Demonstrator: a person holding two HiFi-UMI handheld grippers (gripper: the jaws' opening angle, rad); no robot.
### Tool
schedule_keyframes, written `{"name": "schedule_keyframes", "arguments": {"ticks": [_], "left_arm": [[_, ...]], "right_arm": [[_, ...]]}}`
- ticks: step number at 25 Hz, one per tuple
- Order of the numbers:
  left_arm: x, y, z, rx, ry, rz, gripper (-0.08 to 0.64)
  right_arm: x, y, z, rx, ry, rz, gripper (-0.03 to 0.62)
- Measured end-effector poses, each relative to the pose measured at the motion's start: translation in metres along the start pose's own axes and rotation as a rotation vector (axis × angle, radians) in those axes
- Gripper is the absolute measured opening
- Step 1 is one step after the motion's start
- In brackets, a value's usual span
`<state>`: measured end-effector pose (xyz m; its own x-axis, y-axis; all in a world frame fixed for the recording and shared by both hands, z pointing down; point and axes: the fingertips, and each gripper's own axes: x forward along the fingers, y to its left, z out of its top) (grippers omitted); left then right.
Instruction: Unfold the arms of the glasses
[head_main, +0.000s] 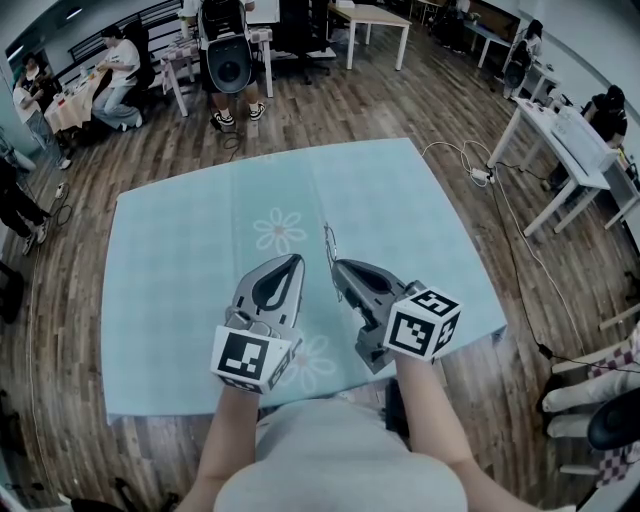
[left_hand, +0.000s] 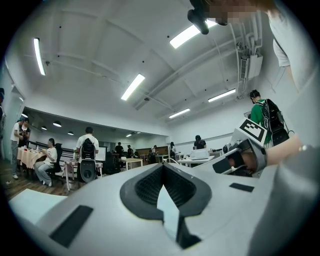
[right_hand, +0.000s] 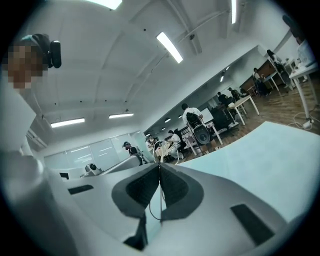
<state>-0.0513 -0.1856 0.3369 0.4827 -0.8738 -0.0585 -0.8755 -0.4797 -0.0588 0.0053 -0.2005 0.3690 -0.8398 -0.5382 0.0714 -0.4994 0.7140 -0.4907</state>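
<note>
Pale-blue flowered tablecloth (head_main: 400, 220); wood-plank floor (head_main: 330, 100).

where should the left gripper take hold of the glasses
Probably the thin stretch of the glasses that sticks out past the right gripper, which is shut on them. Bring the left gripper in from its own side, jaws opened first; they're shut now.

A pale blue cloth (head_main: 400, 220) covers the table, which stands on a wood floor (head_main: 60, 330). A printed daisy (head_main: 279, 231) marks the cloth's middle.
</note>
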Motion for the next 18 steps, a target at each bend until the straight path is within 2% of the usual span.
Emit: {"name": "schedule_keyframes", "arguments": {"ticks": [13,18], "left_arm": [[-0.001,0.001,-0.026,-0.018,0.053,0.0,0.008],[-0.004,0.003,-0.035,-0.028,0.066,-0.001,0.008]], "right_arm": [[-0.001,-0.027,-0.028,0.329,0.014,0.044,0.011],[0.001,-0.032,-0.036,0.439,0.017,0.089,0.011]]}}
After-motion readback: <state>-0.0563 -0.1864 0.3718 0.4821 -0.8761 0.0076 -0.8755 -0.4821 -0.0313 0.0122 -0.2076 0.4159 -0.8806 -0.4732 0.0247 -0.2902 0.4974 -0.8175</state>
